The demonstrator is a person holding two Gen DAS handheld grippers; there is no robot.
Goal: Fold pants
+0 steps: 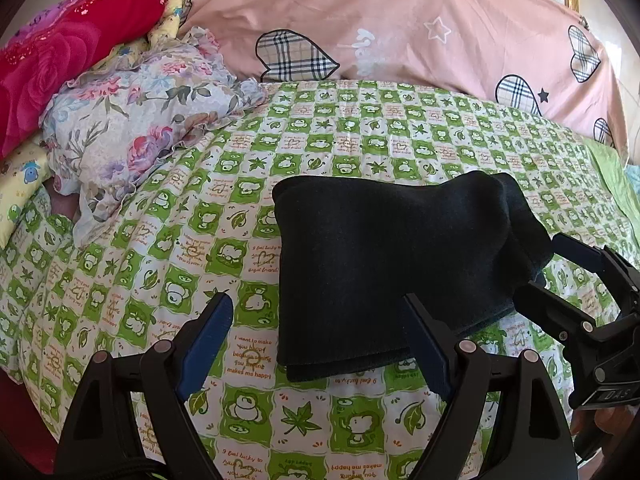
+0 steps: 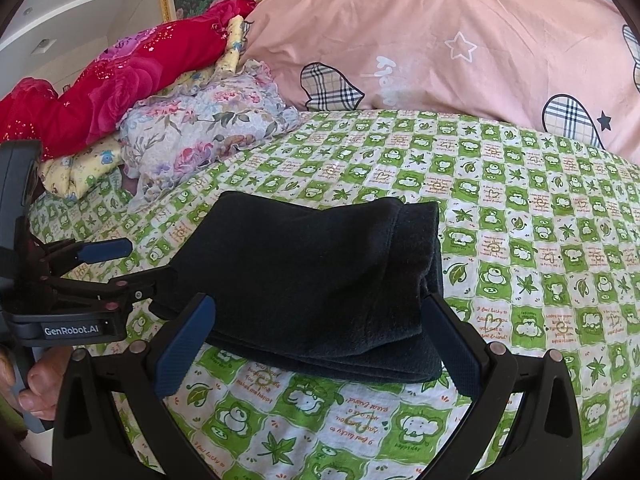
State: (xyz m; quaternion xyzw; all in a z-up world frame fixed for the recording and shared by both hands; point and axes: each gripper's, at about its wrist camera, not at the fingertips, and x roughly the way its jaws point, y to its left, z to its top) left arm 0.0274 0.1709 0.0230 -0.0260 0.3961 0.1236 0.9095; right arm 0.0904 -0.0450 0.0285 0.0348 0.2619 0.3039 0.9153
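Already the pants (image 1: pixel 392 264) lie as a compact dark bundle of several layers on the green checked bedsheet (image 1: pixel 200 208), so the folding looks close to finished, in my judgement. In your left view the bundle sits at about one o'clock from the left gripper (image 1: pixel 320 340), its long axis running from near to far and its stacked hem edges facing you. Your left fingers stand wide apart: the right-hand one lies over the bundle's near corner, the other rests above bare sheet, and nothing is held between them.

In your right view the pants (image 2: pixel 320 280) fill the twelve o'clock position, directly ahead of the right gripper (image 2: pixel 320 340). Its fingers are spread wide too, one at each side of the near edge, bracketing the cloth without clamping it. Your right hand is therefore the better centred of the two; the left comes in from nine o'clock, its tips at the bundle's left edge. Whether those tips touch the cloth, you cannot tell.

Further out, a floral pillow (image 1: pixel 140 120) and a red rose-print quilt (image 1: pixel 60 64) are piled at ten o'clock, well apart from the pants, and a pink duvet (image 1: pixel 400 20) with plaid hearts lies across twelve o'clock.
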